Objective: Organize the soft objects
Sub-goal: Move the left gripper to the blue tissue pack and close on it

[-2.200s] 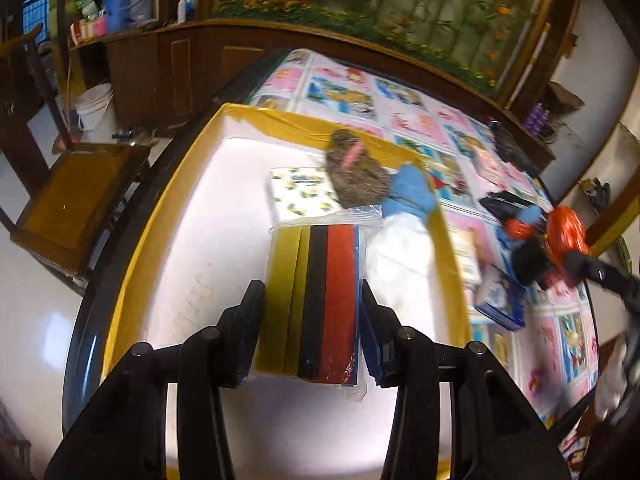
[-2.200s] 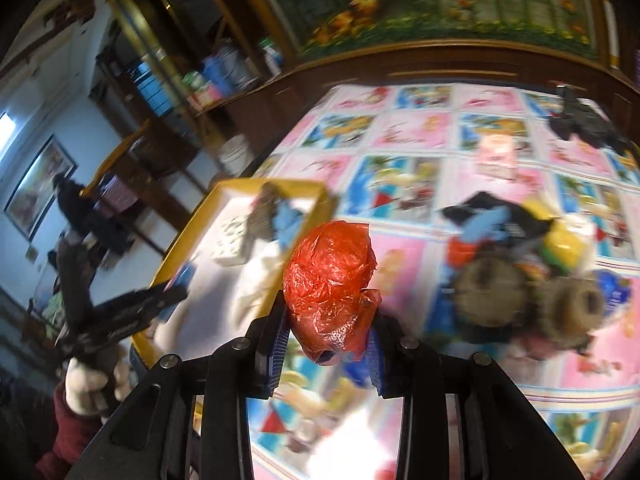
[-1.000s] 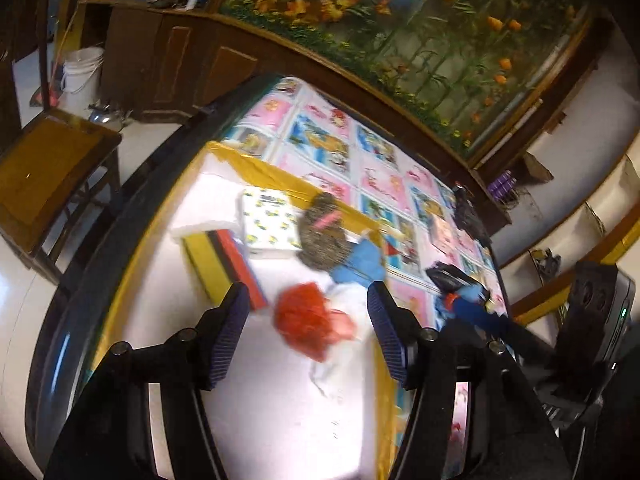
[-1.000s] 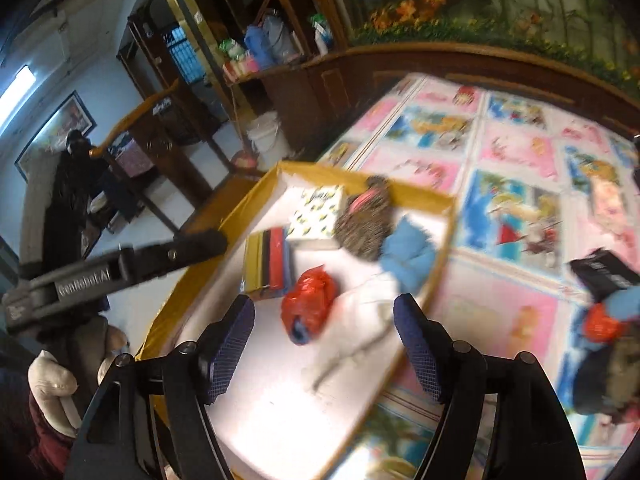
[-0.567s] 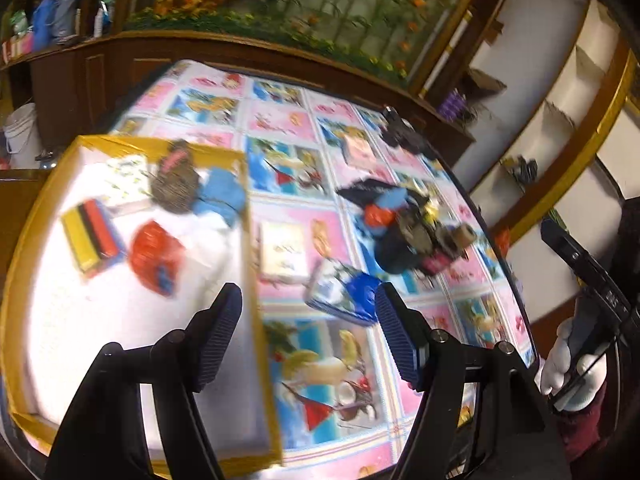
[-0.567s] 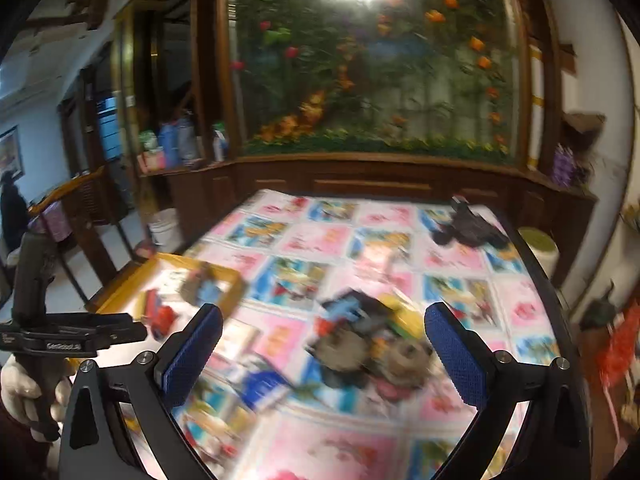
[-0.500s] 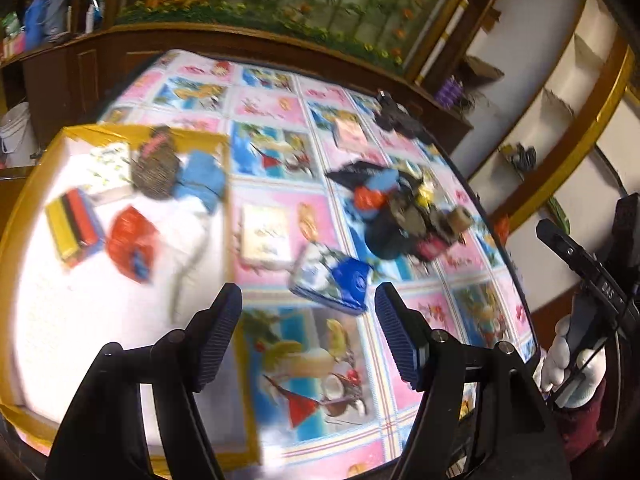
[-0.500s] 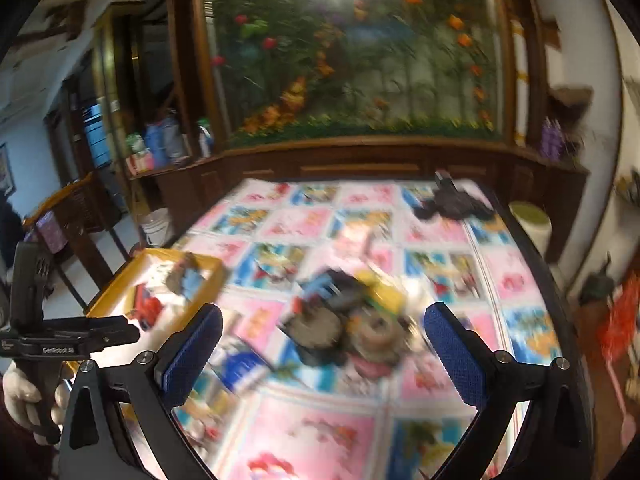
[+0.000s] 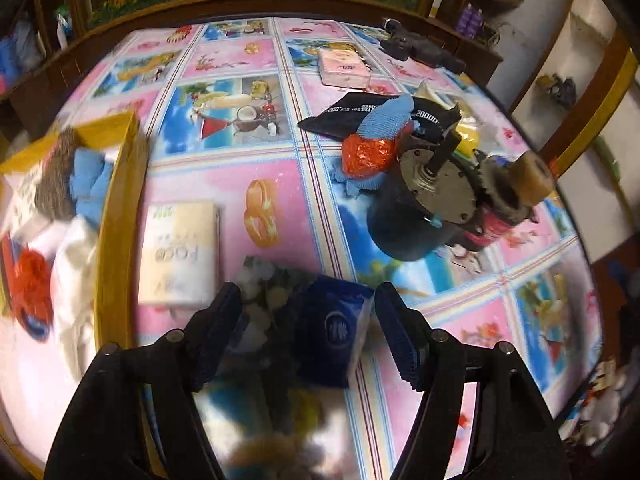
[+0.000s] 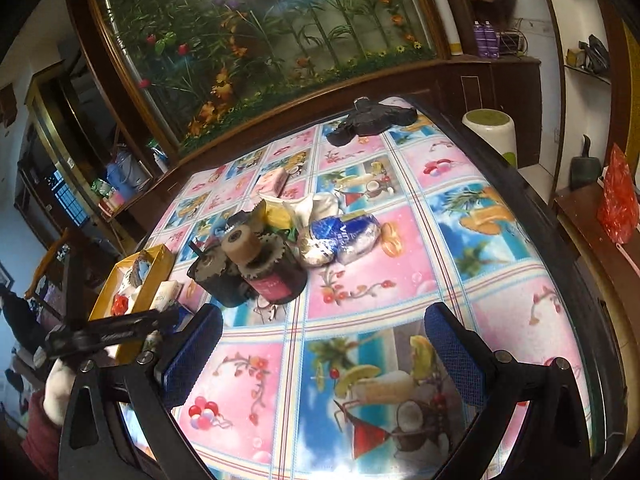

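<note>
My left gripper (image 9: pixel 306 326) is open, its jaws on either side of a blue tissue pack (image 9: pixel 328 334) on the table, apart from it. Left of it lies a cream tissue pack (image 9: pixel 180 254). The yellow-rimmed tray (image 9: pixel 118 216) at the left holds a red bag (image 9: pixel 30 280), a white cloth (image 9: pixel 76 264), a blue cloth (image 9: pixel 90 182) and a brown scrubber (image 9: pixel 56 178). My right gripper (image 10: pixel 320 346) is wide open and empty above the table. A blue and silver bag (image 10: pixel 340 238) lies ahead of it.
A pile of hard items stands mid-table: a dark pot with gears and spools (image 9: pixel 432 208), an orange-red bag (image 9: pixel 368 154), a black cloth (image 9: pixel 360 114). A pink tissue pack (image 9: pixel 344 68) and a black object (image 9: pixel 416 46) lie farther back. The left gripper shows in the right wrist view (image 10: pixel 108 334).
The right gripper dropped the red bag into the tray, opened and swung away over the table. The left gripper left the tray and moved down around the blue tissue pack.
</note>
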Available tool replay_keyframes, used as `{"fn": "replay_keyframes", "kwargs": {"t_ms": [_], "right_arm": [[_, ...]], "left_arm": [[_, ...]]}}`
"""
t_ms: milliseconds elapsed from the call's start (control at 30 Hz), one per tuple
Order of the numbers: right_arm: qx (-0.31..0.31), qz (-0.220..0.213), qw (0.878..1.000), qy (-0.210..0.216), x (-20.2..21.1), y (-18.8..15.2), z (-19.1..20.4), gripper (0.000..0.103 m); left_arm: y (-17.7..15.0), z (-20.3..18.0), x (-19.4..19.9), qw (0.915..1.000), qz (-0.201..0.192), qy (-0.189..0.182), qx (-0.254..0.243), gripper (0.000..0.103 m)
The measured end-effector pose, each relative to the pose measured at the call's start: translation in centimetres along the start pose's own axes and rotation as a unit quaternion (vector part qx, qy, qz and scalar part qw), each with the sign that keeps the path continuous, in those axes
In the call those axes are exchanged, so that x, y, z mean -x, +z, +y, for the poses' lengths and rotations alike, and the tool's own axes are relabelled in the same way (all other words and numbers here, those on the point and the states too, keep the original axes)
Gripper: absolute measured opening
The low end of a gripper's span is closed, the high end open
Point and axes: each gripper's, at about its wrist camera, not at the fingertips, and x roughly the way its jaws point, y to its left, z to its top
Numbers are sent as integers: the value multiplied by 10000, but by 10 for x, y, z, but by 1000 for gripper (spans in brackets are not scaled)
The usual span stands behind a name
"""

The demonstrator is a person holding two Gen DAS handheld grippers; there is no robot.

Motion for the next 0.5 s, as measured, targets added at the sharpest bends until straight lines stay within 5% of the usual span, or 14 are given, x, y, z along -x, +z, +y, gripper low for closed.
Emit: {"fn": "replay_keyframes", "kwargs": {"t_ms": [100, 200, 267, 400, 500], "right_arm": [[-24, -26, 10000, -6, -2, -4, -7, 102], [-66, -1, 10000, -47, -6, -6, -13, 102], [-171, 54, 9998, -17, -8, -7, -19, 102], [-307, 113, 9995, 38, -13, -10, -26, 102], [-380, 186, 9991, 85, -20, -12, -29, 102]], "left_arm": [[-8, -28, 6, 9956, -34, -392, -852, 68], [-28, -56, 26, 9818, -78, -634, -1789, 69], [-38, -59, 42, 9780, -124, -779, -1933, 70], [-41, -32, 57, 9944, -146, -543, -891, 70], [-41, -3, 46, 9945, 120, -979, 359, 72]]}}
